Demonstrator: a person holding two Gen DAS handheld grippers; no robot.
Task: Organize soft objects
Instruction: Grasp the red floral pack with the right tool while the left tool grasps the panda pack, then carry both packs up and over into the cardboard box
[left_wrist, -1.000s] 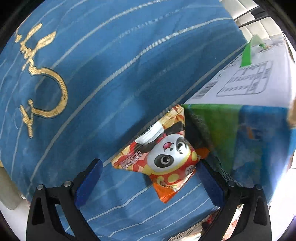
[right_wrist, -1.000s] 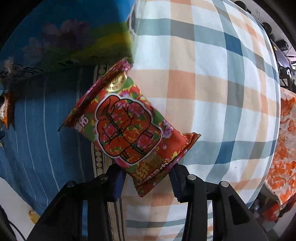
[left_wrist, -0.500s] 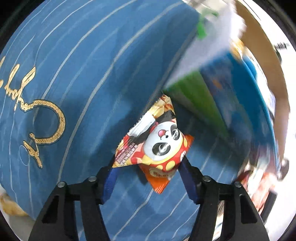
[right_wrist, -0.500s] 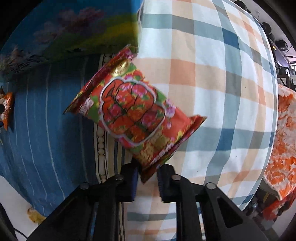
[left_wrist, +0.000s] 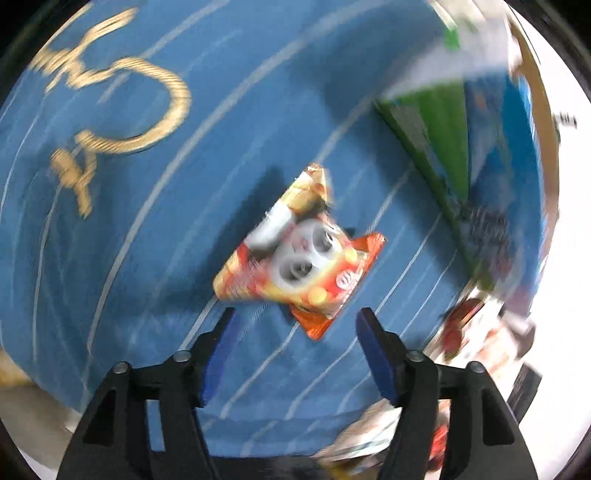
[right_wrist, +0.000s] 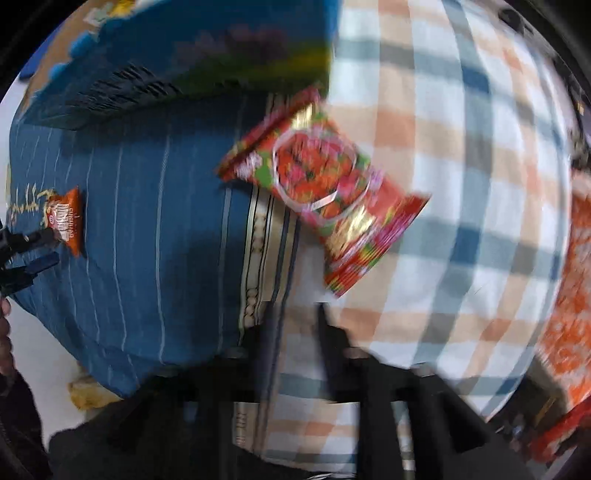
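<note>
A panda snack packet (left_wrist: 303, 254) lies on the blue striped pillow (left_wrist: 155, 229). My left gripper (left_wrist: 297, 350) is open just below it, not touching it. A red flowered snack bag (right_wrist: 325, 188) lies where the blue pillow (right_wrist: 140, 229) meets the plaid pillow (right_wrist: 461, 184). My right gripper (right_wrist: 295, 325) is slightly open and empty, a short way below the bag. The panda packet (right_wrist: 64, 221) and the left gripper's fingers (right_wrist: 33, 251) show at the left edge of the right wrist view.
A blue and green printed box (left_wrist: 480, 129) stands against the pillows at the back; it also shows in the right wrist view (right_wrist: 192, 62). An orange patterned cloth (right_wrist: 569, 295) lies right of the plaid pillow. A white surface (right_wrist: 48, 354) lies below the pillows.
Both grippers let go of their packets and pulled back. The left jaws opened after closing around the panda packet. The right jaws released the red bag, which now lies on the pillows.
</note>
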